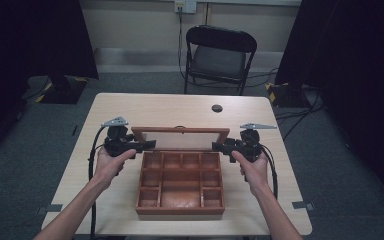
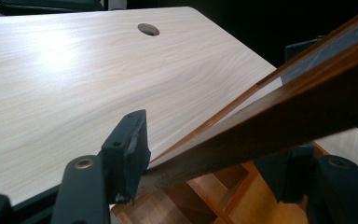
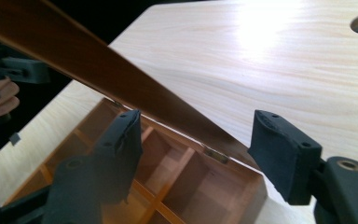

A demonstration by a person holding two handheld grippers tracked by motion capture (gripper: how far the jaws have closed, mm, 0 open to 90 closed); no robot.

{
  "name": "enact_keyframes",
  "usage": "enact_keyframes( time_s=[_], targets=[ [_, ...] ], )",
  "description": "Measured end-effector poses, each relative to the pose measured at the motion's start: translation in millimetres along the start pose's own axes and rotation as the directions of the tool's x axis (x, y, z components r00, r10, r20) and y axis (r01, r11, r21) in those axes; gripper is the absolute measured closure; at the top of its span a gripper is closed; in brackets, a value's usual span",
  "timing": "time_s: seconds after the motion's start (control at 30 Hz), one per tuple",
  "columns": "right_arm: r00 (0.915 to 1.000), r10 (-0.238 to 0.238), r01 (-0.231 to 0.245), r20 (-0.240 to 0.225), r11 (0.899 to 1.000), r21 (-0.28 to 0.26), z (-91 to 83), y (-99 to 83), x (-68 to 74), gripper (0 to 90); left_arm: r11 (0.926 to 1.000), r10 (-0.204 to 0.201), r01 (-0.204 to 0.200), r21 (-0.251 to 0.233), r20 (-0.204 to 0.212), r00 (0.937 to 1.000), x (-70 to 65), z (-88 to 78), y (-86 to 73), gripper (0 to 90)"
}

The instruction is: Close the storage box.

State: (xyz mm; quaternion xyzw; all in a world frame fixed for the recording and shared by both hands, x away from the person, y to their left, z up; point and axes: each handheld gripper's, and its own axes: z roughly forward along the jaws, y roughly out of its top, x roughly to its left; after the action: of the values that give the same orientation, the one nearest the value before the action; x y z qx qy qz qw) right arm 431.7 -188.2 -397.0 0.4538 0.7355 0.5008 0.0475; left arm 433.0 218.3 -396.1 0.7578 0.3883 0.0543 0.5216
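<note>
One pale wood-grain counter [image 1: 130,107] with rounded corners and a single round cable hole [image 1: 217,108] carries one reddish-brown wooden box [image 1: 180,210], set near its front edge and split into many small square compartments around a wider one. Its flat framed lid [image 1: 180,132] stands raised on hinges at the back. The left hand-held gripper [image 1: 147,145] clamps the lid's left edge; the right hand-held gripper [image 1: 219,145] has its padded jaws spread apart around the right edge. One black folding chair [image 1: 219,55] stands beyond.
</note>
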Motion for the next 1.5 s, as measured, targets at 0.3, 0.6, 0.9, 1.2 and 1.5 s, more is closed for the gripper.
enact_keyframes(
  time_s=[0.3,0.6,0.9,1.2,1.5],
  targets=[
    [0.9971,0.016,-0.018,0.075,1.0,0.026,-10.0,-6.8,-7.9,36.5,1.0,-0.002,0.002,-0.003,-0.006,1.0,-0.3,-0.3,0.0,38.3],
    [0.9919,0.035,-0.039,0.122,0.999,0.03,-16.7,-7.9,-16.3,43.6,1.0,-0.006,0.006,-0.008,-0.015,0.9999,2.5,-3.2,1.0,38.5],
    [0.9887,0.049,-0.05,0.142,0.999,0.005,-24.5,-4.5,-20.4,44.7,0.9998,0.0,-0.001,-0.021,-0.017,0.9999,0.3,-6.7,0.0,37.6],
    [0.9923,0.005,-0.005,0.124,1.0,0.001,-31.6,5.2,-13.5,51.8,0.9999,0.014,-0.014,-0.006,-0.023,0.9996,-4.3,-12.1,-4.6,28.7],
    [0.997,0.009,-0.008,0.077,1.0,-0.012,-35.6,12.7,-7.9,53.4,0.9993,0.036,-0.036,0.015,-0.039,0.9986,-10.4,-13.0,-9.5,21.0]
  ],
)
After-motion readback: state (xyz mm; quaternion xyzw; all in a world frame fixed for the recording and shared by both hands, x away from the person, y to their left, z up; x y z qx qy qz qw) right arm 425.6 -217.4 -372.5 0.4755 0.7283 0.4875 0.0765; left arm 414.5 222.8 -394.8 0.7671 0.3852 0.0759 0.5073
